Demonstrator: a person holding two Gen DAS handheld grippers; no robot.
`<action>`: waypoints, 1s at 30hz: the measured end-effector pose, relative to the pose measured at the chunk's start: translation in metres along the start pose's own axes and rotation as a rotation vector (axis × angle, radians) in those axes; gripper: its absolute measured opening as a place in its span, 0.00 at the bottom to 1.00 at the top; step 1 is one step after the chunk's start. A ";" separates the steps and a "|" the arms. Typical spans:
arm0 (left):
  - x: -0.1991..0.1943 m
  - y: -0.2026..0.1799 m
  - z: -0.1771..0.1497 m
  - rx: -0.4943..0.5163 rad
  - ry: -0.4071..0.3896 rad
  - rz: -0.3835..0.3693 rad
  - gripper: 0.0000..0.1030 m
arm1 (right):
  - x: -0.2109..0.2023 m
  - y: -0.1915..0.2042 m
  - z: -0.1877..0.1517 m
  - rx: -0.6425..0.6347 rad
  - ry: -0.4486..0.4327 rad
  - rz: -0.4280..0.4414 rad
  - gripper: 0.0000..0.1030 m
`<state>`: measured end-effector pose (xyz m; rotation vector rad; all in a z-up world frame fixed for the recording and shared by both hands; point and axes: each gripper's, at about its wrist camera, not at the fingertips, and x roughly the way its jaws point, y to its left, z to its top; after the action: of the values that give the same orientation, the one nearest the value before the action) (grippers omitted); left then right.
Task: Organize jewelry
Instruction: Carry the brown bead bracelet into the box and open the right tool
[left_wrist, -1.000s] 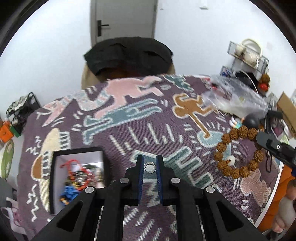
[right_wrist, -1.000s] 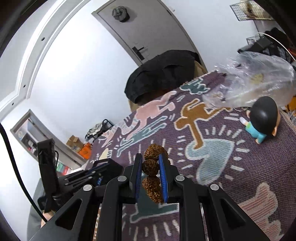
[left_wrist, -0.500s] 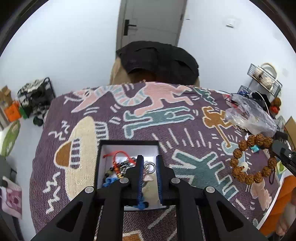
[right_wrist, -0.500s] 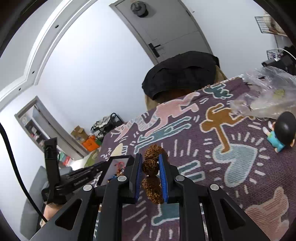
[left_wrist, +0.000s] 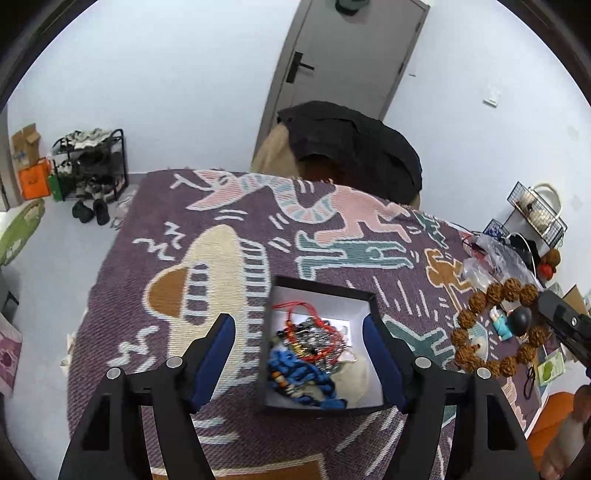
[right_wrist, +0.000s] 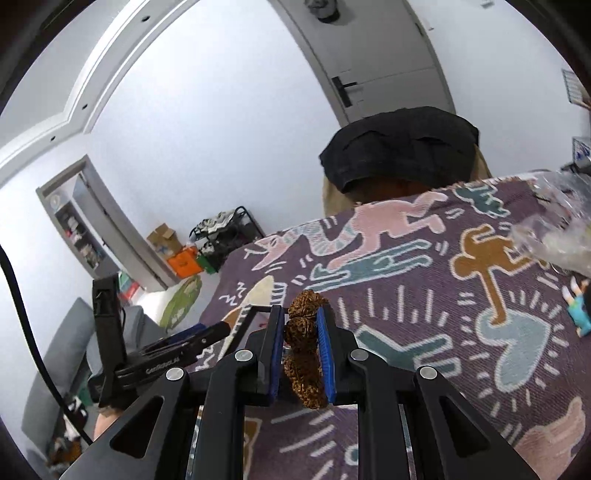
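Left hand-held gripper (left_wrist: 299, 334) hangs over the black square box with a white lining (left_wrist: 364, 295) on the purple patterned cloth of the desk (left_wrist: 155, 266); its blue-padded jaws are opening, with nothing pinched between them. Directly below its fingertips the box already holds a tangle of red cord, blue beads and small metal pieces (left_wrist: 310, 350), so a good share of the sorting looks done. Off to its right the brown knobbly-bead bracelet (left_wrist: 491, 325) hangs in the air from the other tool.

Right hand-held gripper (right_wrist: 301, 345) is pinching that bracelet (right_wrist: 304, 332) between its blue pads, some beads dangling below. The box edge (right_wrist: 255, 310) lies just ahead to its left; the bracelet has yet to go in, judging by this.
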<state>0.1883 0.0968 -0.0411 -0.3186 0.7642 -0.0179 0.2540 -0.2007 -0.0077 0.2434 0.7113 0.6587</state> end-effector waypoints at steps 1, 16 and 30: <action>-0.003 0.003 -0.001 -0.004 -0.005 0.003 0.70 | 0.004 0.005 0.001 -0.011 0.005 0.001 0.19; -0.037 0.037 -0.022 -0.045 -0.086 -0.003 0.71 | 0.067 0.047 0.011 -0.132 0.092 -0.082 0.18; -0.052 0.064 -0.044 -0.158 -0.134 -0.001 0.71 | 0.087 0.063 0.004 -0.132 0.178 -0.040 0.38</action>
<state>0.1140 0.1520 -0.0541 -0.4656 0.6336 0.0626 0.2765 -0.0966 -0.0237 0.0489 0.8370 0.6918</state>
